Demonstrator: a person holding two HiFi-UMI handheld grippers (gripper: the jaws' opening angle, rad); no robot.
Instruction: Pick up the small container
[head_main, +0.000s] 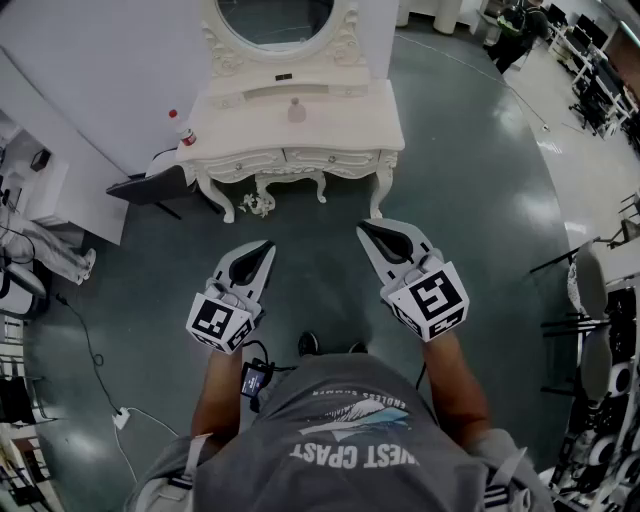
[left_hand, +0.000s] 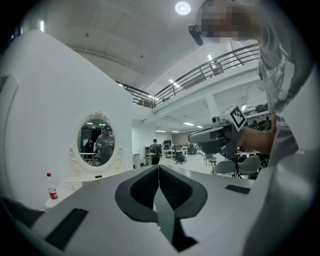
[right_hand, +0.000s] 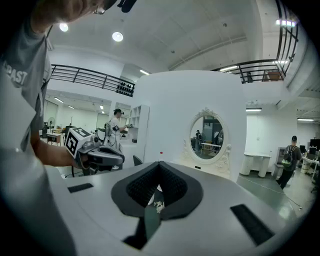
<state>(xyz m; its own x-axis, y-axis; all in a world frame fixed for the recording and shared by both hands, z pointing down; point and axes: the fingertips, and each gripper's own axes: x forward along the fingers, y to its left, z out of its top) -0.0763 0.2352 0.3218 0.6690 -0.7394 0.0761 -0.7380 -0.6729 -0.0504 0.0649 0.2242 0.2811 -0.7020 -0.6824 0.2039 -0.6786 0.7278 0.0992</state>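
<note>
Shut tight at the fingers (left_hand: 145, 187) of the left gripper (head_main: 266, 246), nothing between them; shut and empty too on the right gripper (head_main: 366, 229). Holds both side by side out front, aimed at the far white bench (head_main: 350, 122) yet well apart from it, probably just carrying, not yet reaching. Looks past them to the small container (head_main: 296, 110), standing mid-bench just below the oval mirror (head_main: 275, 15), with a red-capped bottle (head_main: 183, 131) at the left end. Needs a walk-up and opened fingers first, seemingly.
</note>
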